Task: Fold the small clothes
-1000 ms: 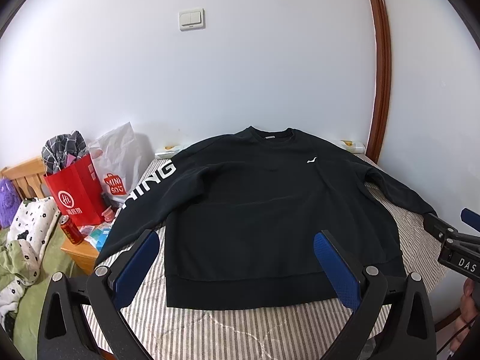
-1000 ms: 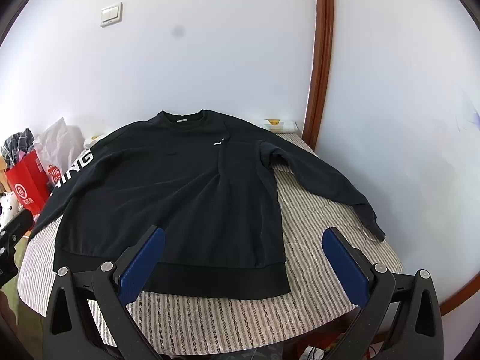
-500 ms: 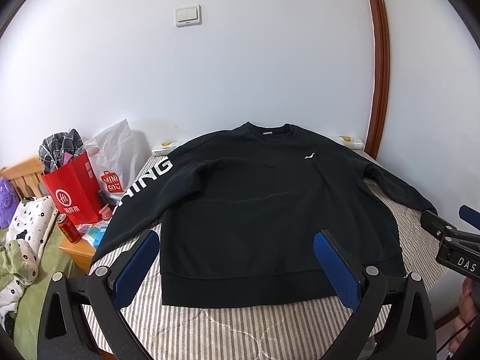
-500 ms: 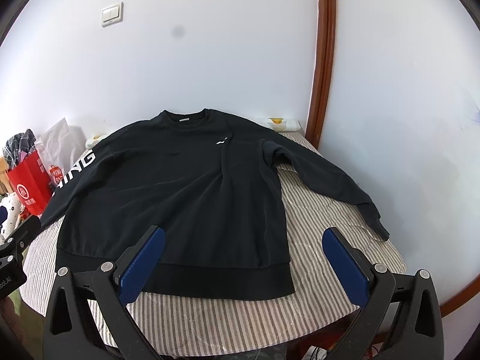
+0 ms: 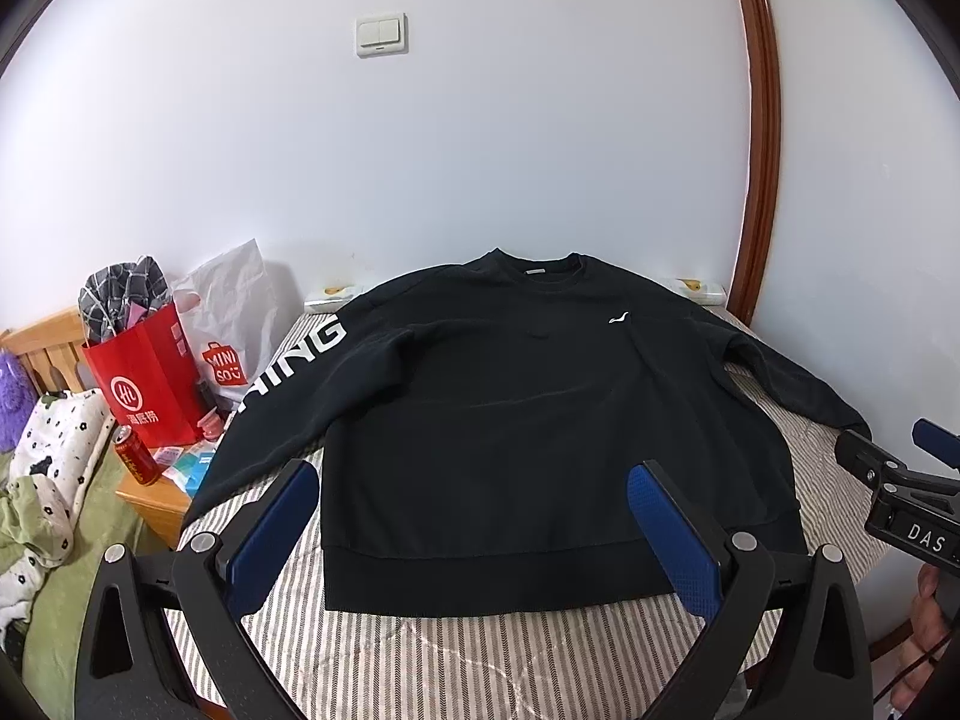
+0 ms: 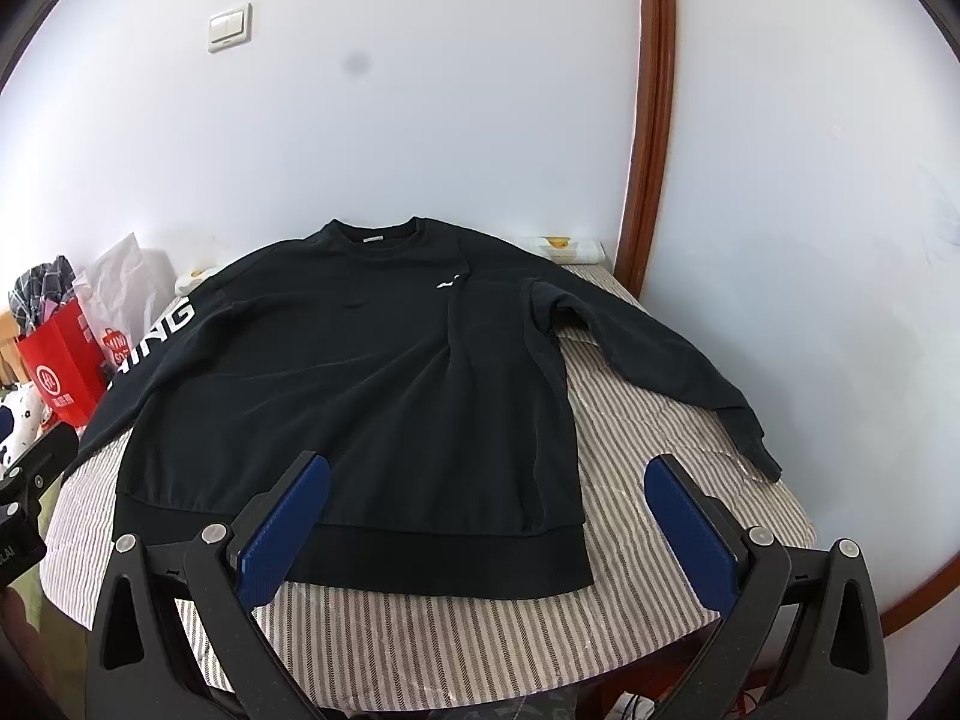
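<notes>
A black sweatshirt lies flat, face up, on a striped bed, with both sleeves spread out and white letters on its left sleeve. It also shows in the right wrist view. My left gripper is open and empty above the hem's near edge. My right gripper is open and empty above the hem's right corner. The right sleeve runs toward the bed's right edge. The right gripper's tip also shows in the left wrist view.
The striped bed cover ends close in front. A red bag, a white Miniso bag, a red can and a wooden stand are at the left. White walls and a brown door frame stand behind.
Both grippers have drawn back and risen slightly, so the sweatshirt looks a little farther away. The sweatshirt has not moved. Both grippers stay open.
</notes>
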